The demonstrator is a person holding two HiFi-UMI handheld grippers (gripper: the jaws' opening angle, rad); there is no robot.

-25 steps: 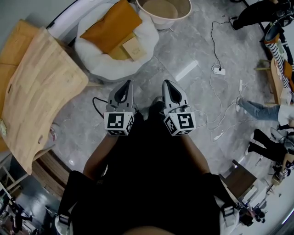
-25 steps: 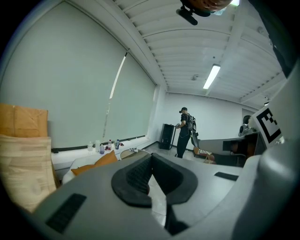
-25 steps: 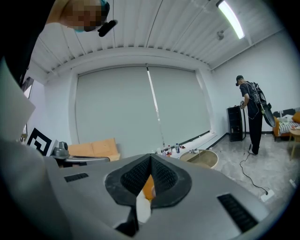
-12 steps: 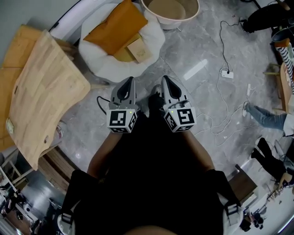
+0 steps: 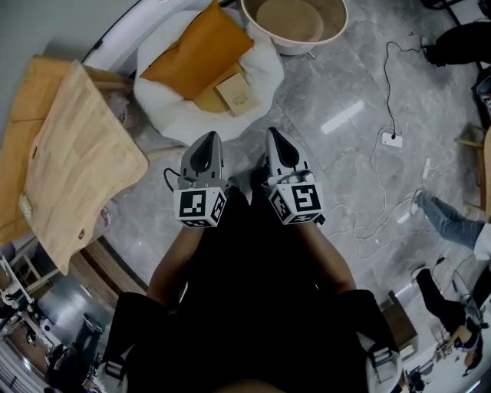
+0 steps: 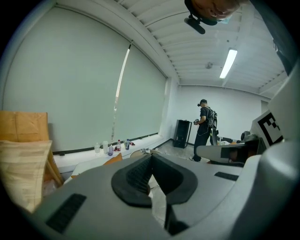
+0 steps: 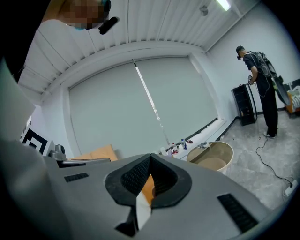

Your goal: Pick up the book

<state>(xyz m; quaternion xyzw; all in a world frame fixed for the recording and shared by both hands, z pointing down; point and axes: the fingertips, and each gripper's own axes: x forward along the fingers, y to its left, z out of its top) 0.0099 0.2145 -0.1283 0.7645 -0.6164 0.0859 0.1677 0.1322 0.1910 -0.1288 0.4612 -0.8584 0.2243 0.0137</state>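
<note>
- While both tongs hang side by side over the person's dark lap, the left gripper (image 5: 207,142) has its jaws pressed together at the tips with nothing between them. The right gripper (image 5: 276,138) is closed in the same way and is just as empty.
- Both are smooth grey plastic with black ribbed pads. Each carries one white marker cube printed with black squares, two in all: the left cube (image 5: 199,207) and the right cube (image 5: 298,201).
- One book (image 5: 236,94) lies ahead of the tips, apart from both grippers. It rests flat with its plain tan cover facing up.
- The book looks nearly square, so its long axis is hard to tell. It sits cornerwise, with one corner towards the grippers.
- One flat mustard piece (image 5: 203,98) shows from under the book's left side.
- One orange pillow (image 5: 196,46), soft and creased, lies just beyond the mustard piece.
- All three rest on one round, puffy white cushion (image 5: 173,115).
- One round beige basin (image 5: 337,23) stands past the cushion, close to its far edge.
- One curved chair of pale plywood (image 5: 77,161) stands to the left, well apart from the cushion.
- The glossy grey marble floor (image 5: 330,84) carries thin white cables and one white power strip (image 5: 391,139) to the right.
</note>
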